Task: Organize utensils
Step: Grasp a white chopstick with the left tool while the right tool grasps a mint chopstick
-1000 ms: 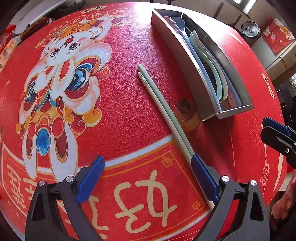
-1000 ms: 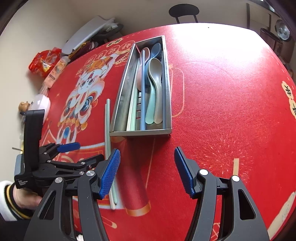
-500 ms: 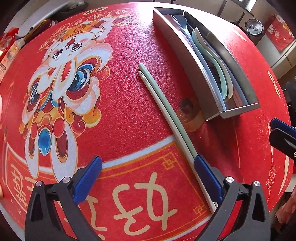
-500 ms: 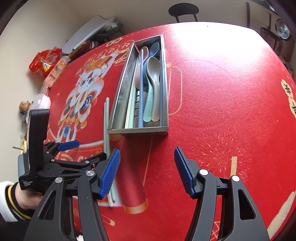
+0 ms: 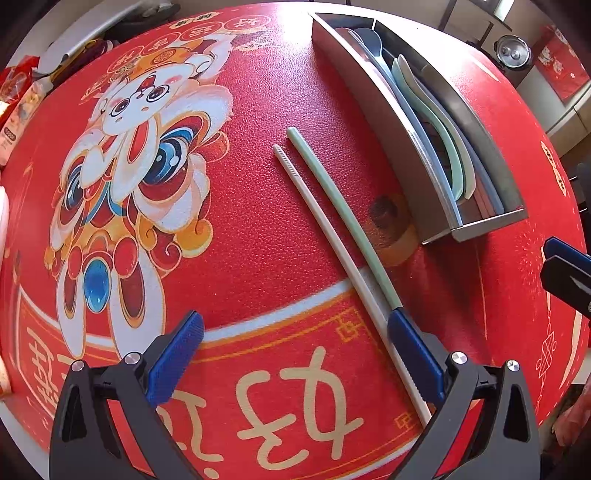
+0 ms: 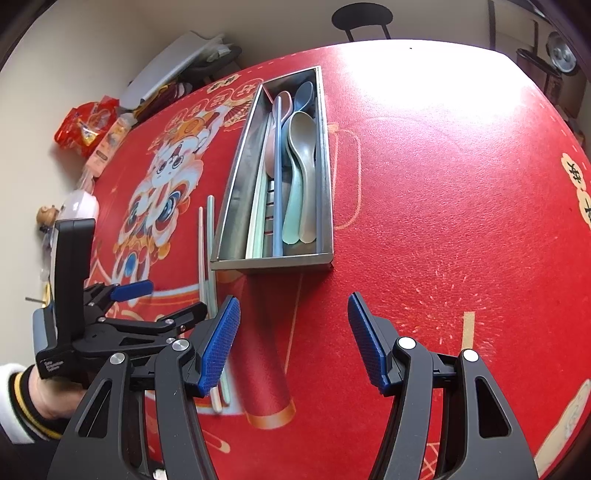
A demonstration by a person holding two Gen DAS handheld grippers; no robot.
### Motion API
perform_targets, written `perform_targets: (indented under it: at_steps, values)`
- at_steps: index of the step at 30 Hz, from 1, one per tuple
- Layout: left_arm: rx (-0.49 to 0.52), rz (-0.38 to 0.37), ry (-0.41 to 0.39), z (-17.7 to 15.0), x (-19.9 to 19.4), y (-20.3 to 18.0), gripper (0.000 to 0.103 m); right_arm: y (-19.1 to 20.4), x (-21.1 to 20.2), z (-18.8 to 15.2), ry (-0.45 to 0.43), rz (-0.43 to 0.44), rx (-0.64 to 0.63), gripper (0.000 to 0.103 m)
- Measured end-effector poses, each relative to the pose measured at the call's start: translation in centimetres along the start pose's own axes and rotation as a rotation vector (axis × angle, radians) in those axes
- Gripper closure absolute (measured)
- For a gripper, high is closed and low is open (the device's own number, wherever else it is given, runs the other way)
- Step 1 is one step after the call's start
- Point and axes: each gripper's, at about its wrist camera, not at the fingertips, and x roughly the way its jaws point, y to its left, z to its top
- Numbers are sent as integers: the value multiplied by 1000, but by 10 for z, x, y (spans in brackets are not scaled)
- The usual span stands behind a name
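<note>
A white chopstick [image 5: 325, 229] and a green chopstick [image 5: 343, 206] lie side by side on the red printed mat [image 5: 258, 240], left of a metal tray [image 5: 373, 99]. The tray [image 6: 273, 263] holds spoons [image 6: 301, 166] and more chopsticks. My left gripper [image 5: 295, 354] is open and points steeply down. Its right pad [image 5: 413, 350] sits over the near ends of the two chopsticks, with nothing pressed between the pads. My right gripper [image 6: 293, 339] is open and empty, hovering in front of the tray's near end. The left gripper [image 6: 166, 301] also shows in the right wrist view, held by a hand [image 6: 48, 398].
Snack packets [image 6: 88, 125] and a grey flat object [image 6: 173, 66] sit at the table's far left edge. A dark chair [image 6: 362, 18] stands behind the table. A metal pot [image 5: 511, 51] is at the back right. Bare red mat [image 6: 461, 184] spreads right of the tray.
The left gripper has shifted slightly. The far tips of the two chopsticks now lie a little further apart. The right gripper has not moved.
</note>
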Motion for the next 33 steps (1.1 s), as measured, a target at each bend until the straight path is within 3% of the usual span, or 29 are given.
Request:
perform_targets:
  at_steps: [3,10,17,19,21,24,28,33]
  values:
    - [26,43,10,4,4,-4,5,1,2,1,3,1,2,44]
    - [2,39,1,3,1,12,11,5,5,-1,18,5,-3,44]
    - [17,32,-37,-9,-12,46,41,15,23,-7,68,-1,-22,44]
    - [1,29,-50,-15,-16,58,52,22,27,-9,72,2,-52,44]
    - [-5,28,-61,-20,-20,70,70,31,30,-10,72,6,-85,44]
    - [-18,11,-68,-24,-18,74,82,43,38,-11,72,4,-138,45]
    - [-46,-28,-72,-28,-19,91,87,61,51,-13,97,12,-202,64]
    - [-63,-51,-81,-34,-21,103,90,82,68,-15,119,5,-290,79]
